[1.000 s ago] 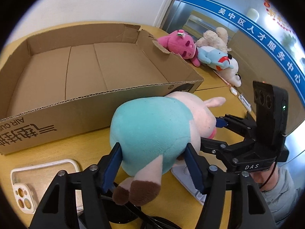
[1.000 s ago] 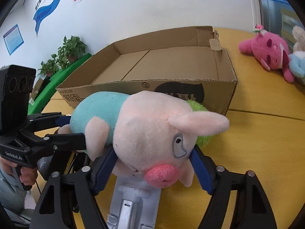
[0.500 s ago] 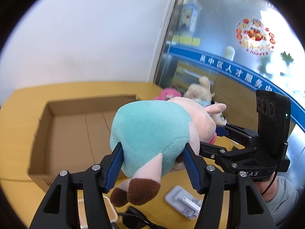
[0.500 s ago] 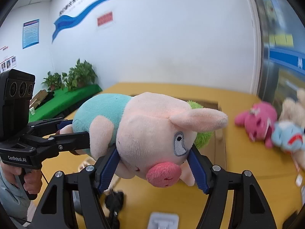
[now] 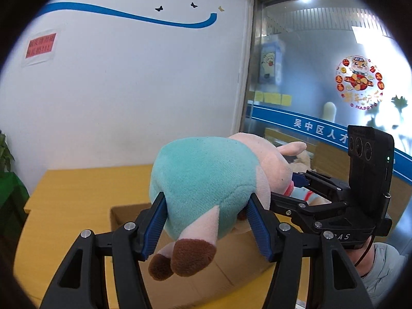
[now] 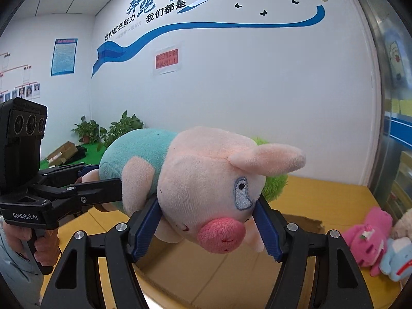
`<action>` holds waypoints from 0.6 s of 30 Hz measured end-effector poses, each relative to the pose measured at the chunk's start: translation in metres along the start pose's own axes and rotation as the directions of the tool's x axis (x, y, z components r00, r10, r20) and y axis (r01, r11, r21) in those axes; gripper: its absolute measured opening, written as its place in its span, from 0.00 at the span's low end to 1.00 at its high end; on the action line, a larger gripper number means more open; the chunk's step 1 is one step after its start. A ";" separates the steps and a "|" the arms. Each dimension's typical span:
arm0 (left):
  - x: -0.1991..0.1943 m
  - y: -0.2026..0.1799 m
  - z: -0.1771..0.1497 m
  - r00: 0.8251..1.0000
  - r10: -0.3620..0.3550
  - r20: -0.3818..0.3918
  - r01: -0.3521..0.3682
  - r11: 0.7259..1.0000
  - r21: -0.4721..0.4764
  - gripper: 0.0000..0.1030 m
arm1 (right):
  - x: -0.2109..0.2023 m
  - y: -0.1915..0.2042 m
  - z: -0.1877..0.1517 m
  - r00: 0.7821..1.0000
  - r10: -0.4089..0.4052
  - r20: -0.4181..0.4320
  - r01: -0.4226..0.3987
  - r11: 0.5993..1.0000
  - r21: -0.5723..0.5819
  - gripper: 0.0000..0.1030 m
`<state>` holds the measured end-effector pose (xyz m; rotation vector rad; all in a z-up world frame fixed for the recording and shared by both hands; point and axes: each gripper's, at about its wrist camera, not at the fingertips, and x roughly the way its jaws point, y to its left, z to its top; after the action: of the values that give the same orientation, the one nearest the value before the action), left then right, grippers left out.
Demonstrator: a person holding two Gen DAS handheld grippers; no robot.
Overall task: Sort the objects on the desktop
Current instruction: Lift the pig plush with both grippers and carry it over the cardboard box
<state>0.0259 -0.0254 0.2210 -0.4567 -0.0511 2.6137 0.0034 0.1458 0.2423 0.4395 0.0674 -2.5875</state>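
A plush pig with a teal body, pink head and brown feet hangs in the air above the open cardboard box. My left gripper is shut on its teal rear end. My right gripper is shut on its pink head. In the right wrist view the box floor lies below the pig. Each gripper shows in the other's view: the right one beyond the pig's head, the left one at the pig's rear.
A yellow table carries the box. A pink plush, a blue plush and a beige plush lie on the table at the right. White wall behind, glass partition at the right.
Both grippers have lifted the pig from table height beside the box to well above it. Both views have tilted up, so the box now sits low in frame.
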 end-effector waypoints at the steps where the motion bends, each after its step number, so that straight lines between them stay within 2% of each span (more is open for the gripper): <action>1: 0.007 0.006 0.005 1.000 0.010 -0.004 -0.010 1.000 0.004 0.59 | 0.013 -0.004 0.006 1.000 0.009 -0.004 -0.009 1.000 0.006 0.67; 6: 0.044 0.038 0.017 0.999 0.019 -0.027 -0.019 1.000 -0.020 0.59 | 0.076 -0.026 0.023 0.999 0.030 -0.043 -0.028 0.999 0.043 0.67; 9: 0.076 0.058 0.020 0.997 0.021 -0.068 -0.024 0.998 -0.050 0.59 | 0.126 -0.042 0.024 0.995 0.044 -0.092 -0.036 0.996 0.081 0.67; 14: 0.133 0.088 0.010 0.985 0.051 -0.162 -0.065 0.995 -0.079 0.59 | 0.211 -0.066 0.006 0.979 0.080 -0.185 -0.052 0.987 0.151 0.67; 18: 0.183 0.129 -0.018 0.963 0.054 -0.263 -0.096 0.984 -0.149 0.59 | 0.280 -0.084 -0.025 0.954 0.102 -0.282 -0.040 0.975 0.217 0.67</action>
<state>-0.1783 -0.0541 0.1320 -0.8693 -0.1620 2.6110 -0.2597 0.0881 0.1257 0.8839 -0.1188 -2.4487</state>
